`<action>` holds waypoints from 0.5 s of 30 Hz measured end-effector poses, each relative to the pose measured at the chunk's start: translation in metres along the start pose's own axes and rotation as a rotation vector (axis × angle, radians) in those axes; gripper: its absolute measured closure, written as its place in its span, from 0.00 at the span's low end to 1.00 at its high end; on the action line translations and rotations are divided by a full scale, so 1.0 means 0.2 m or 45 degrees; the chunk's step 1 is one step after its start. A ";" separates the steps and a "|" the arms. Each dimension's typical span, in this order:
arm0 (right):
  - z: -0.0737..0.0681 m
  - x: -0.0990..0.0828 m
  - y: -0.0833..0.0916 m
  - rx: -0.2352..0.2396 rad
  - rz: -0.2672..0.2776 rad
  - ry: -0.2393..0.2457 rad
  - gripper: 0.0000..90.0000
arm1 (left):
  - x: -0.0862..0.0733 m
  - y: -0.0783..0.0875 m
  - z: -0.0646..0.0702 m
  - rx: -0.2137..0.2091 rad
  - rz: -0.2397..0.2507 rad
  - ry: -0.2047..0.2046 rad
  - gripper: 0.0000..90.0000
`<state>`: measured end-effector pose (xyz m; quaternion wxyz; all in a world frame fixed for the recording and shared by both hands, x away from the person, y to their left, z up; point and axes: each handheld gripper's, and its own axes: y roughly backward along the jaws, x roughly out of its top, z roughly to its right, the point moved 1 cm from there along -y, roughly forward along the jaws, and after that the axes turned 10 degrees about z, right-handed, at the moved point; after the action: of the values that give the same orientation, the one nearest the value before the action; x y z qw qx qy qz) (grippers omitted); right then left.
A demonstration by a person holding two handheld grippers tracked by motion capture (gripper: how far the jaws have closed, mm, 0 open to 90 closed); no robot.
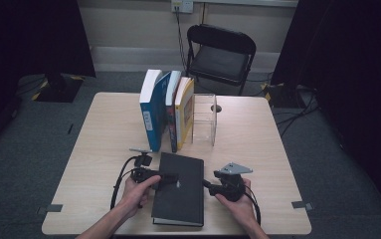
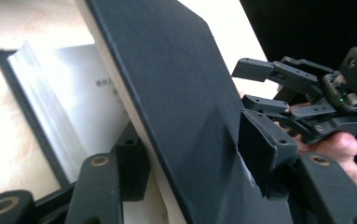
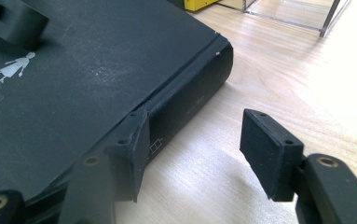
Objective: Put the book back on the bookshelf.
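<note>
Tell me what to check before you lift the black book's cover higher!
1. Cover of the black book sits between the left gripper jaws: ok.
2. Grip on the cover is tight: cannot tell.
3. Right gripper steadies the book: not ok, its jaws stand open beside the spine.
4. Pages lie flat, not caught: ok.
5. Standing books are apart from the black book: ok.

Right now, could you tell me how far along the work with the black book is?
Early. Done: three books stand beside the clear bookend. In hand: the left gripper pinches the black book by its cover, lifted off the pages; the right gripper waits open at its spine. Left: standing it with the others, probably.
</note>
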<state>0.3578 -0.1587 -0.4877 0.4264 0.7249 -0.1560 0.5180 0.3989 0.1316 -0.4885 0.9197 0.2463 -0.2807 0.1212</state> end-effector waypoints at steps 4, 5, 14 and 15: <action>0.00 0.00 0.00 -0.001 0.002 0.001 0.47 | 0.01 -0.02 -0.01 -0.031 0.000 0.022 0.53; 0.00 0.00 0.00 -0.001 0.003 0.000 0.47 | 0.02 -0.03 -0.01 -0.033 -0.008 0.038 0.53; 0.01 0.00 0.00 -0.001 0.003 0.000 0.45 | 0.05 -0.11 0.02 -0.004 -0.032 -0.016 0.50; 0.01 0.00 0.00 -0.001 0.003 0.002 0.44 | 0.05 -0.11 0.02 -0.008 -0.034 -0.029 0.50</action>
<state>0.3588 -0.1597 -0.4882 0.4263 0.7241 -0.1567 0.5189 0.4124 0.1125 -0.4883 0.9187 0.2486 -0.2882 0.1054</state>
